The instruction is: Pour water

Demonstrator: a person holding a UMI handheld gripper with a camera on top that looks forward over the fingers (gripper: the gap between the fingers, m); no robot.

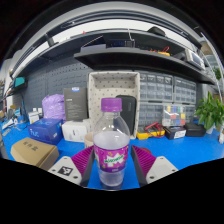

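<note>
A clear plastic bottle (111, 150) with a purple cap and a purple label, partly filled with water, stands upright between my fingers over the blue table (190, 150). My gripper (111, 160) is closed on it: both pink pads (86, 158) press against the label at either side. I cannot tell if its base touches the table. A dark grey cup (127, 113) stands just behind the bottle, to its right.
A white perforated basket (113, 88) stands behind the bottle. To the left lie a cardboard box (33, 152), a blue box (45, 130), a white box (75, 130) and a purple bag (53, 105). A plant (210, 110) and small items are at the right, with shelving above.
</note>
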